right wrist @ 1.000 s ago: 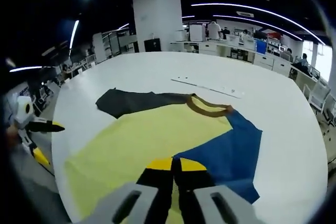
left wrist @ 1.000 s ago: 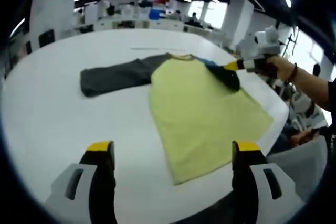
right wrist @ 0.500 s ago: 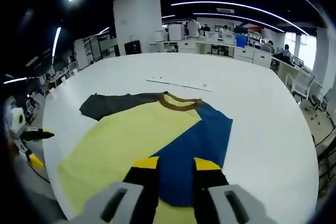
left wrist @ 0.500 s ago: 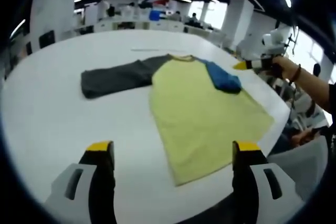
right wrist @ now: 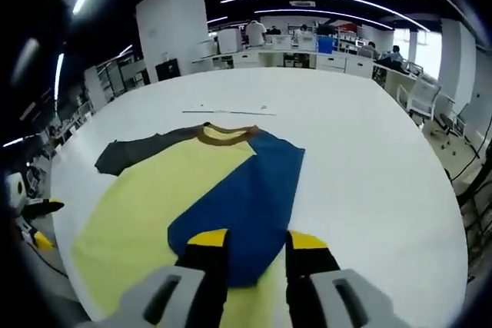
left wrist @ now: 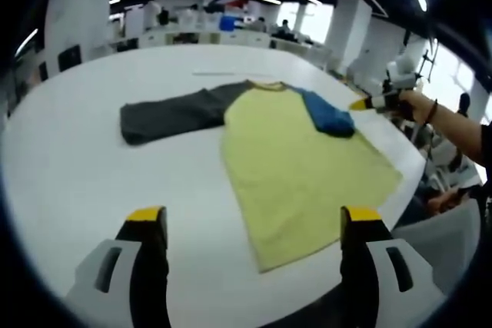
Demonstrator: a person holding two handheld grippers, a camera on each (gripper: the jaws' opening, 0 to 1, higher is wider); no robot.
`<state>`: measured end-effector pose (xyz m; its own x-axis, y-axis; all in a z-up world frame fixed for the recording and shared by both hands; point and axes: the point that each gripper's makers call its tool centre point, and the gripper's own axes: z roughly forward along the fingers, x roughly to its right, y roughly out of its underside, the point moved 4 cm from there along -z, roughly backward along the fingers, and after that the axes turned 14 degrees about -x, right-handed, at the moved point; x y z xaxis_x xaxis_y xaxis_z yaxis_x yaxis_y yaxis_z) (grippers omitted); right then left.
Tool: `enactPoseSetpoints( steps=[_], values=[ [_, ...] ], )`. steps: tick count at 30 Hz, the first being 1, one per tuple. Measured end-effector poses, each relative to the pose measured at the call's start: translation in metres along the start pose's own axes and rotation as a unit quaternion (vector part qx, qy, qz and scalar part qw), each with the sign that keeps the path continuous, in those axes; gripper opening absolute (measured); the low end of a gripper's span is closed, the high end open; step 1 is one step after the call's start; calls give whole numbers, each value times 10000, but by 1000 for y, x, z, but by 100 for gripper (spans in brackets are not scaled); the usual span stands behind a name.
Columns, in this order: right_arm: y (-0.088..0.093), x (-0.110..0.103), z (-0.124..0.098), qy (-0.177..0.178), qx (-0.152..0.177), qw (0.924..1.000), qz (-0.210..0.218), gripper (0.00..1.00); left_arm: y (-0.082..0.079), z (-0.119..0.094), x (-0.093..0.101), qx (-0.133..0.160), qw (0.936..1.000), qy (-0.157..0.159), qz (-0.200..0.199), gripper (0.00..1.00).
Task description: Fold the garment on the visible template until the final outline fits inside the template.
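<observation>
A raglan shirt lies flat on the white table: yellow body, grey sleeve stretched out to the left, blue sleeve folded in over the body. My left gripper stands open at the near table edge, well short of the hem. A hand holds my right gripper just off the blue sleeve, apart from it. In the right gripper view the blue sleeve lies across the yellow body, its cuff end between the open right gripper jaws. The brown collar and grey sleeve lie beyond.
A thin pale strip lies on the table behind the collar. The person's forearm reaches in from the right. My left gripper shows at the table's left edge. Office chairs and desks stand beyond the table.
My right gripper has opened, let go of the blue sleeve and drawn back from the shirt; the sleeve now lies folded on the yellow body. The left gripper has not moved.
</observation>
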<state>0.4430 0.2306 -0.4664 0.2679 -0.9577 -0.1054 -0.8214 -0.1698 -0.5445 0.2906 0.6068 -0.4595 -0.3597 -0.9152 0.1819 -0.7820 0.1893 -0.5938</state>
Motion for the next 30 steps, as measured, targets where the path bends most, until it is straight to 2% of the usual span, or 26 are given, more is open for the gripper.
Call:
enactPoseSetpoints(
  steps=[10, 15, 19, 22, 30],
  values=[
    [10, 10, 21, -141, -157, 9983, 535, 25, -1, -2, -1, -20, 9998, -108, 179, 90],
    [11, 11, 24, -233, -126, 9974, 668, 13, -3, -2, -1, -14, 9995, -154, 275, 90],
    [8, 11, 20, -203, -30, 9981, 585, 0, -3, -3, -1, -18, 9995, -163, 257, 89],
    [1, 7, 14, -363, 159, 9978, 538, 0, -3, -3, 0, -15, 9995, -169, 268, 89],
    [-6, -11, 0, -487, 253, 9982, 253, 0, -4, -6, 2, 25, 9994, -150, 310, 89]
  ],
)
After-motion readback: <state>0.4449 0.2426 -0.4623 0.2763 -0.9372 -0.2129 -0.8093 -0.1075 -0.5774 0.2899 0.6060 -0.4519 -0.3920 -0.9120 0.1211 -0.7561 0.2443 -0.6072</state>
